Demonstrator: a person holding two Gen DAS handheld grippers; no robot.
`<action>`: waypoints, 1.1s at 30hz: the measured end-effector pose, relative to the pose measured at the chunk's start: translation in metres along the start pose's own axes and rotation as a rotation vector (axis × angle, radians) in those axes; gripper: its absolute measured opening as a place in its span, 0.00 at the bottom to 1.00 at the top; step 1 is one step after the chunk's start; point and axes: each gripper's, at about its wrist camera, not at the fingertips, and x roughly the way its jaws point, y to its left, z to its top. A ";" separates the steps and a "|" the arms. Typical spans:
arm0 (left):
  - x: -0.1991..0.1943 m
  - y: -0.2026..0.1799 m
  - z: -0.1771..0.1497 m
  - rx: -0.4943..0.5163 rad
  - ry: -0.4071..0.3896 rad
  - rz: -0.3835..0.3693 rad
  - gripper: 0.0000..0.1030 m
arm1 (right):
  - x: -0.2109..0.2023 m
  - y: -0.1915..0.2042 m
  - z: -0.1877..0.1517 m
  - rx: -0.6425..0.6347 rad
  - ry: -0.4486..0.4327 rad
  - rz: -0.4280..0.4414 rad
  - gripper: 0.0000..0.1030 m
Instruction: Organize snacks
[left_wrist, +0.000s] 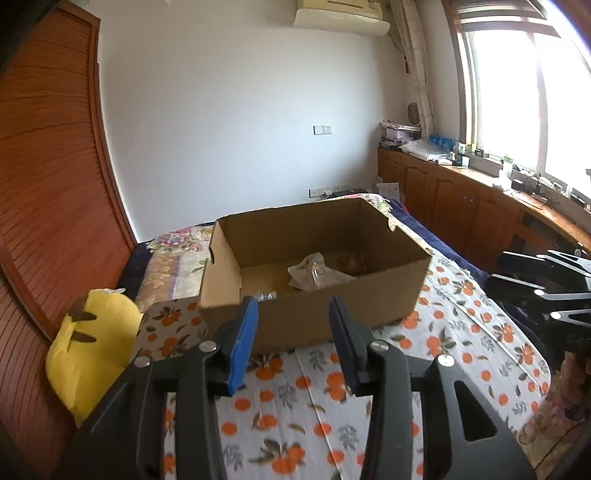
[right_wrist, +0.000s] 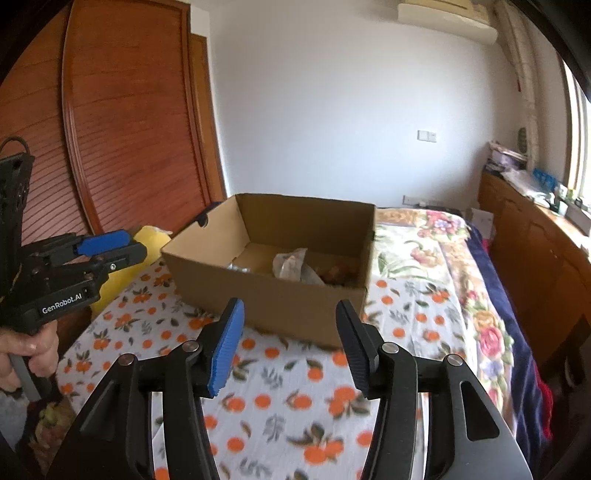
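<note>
An open brown cardboard box (left_wrist: 317, 295) sat on a white cloth printed with oranges and leaves (left_wrist: 317, 398) spread over the bed, straight ahead at twelve o'clock in both wrist views. Inside it lay a crinkled pale plastic snack bag (left_wrist: 314, 273) near the middle of the floor, a reddish-brown snack packet (left_wrist: 351, 262) just beside it toward two o'clock, and a small silvery wrapper (left_wrist: 266, 295) against the near wall at about eight o'clock from the bag.

The left gripper (left_wrist: 293, 343) hovered level above the cloth, just short of the box's near wall, its blue-padded fingers (left_wrist: 243, 343) spread apart and holding nothing. In the right wrist view it reached in from nine o'clock, with the person's left hand (right_wrist: 27, 354) curled around its handle. The right gripper (right_wrist: 290, 347) was likewise poised over the cloth before the box's near corner, jaws wide and empty; in the left wrist view its dark body showed at three o'clock.

A yellow plush toy with brown markings (left_wrist: 92, 350) rested at the bed's edge at nine o'clock from the box, against the slatted red-brown wooden wardrobe door (left_wrist: 48, 177). Beyond the box stretched a floral bedspread (right_wrist: 424, 251), and wooden cabinets (left_wrist: 454, 199) ran under the bright window (left_wrist: 524, 85) at two o'clock.
</note>
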 end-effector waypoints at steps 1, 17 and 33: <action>-0.007 -0.002 -0.004 -0.004 -0.002 0.003 0.41 | -0.010 0.002 -0.005 0.003 -0.002 -0.010 0.55; -0.108 -0.032 -0.050 -0.017 -0.037 0.069 0.60 | -0.117 0.025 -0.047 0.019 -0.074 -0.104 0.80; -0.183 -0.052 -0.107 -0.055 -0.101 0.128 0.99 | -0.175 0.047 -0.095 0.049 -0.126 -0.152 1.00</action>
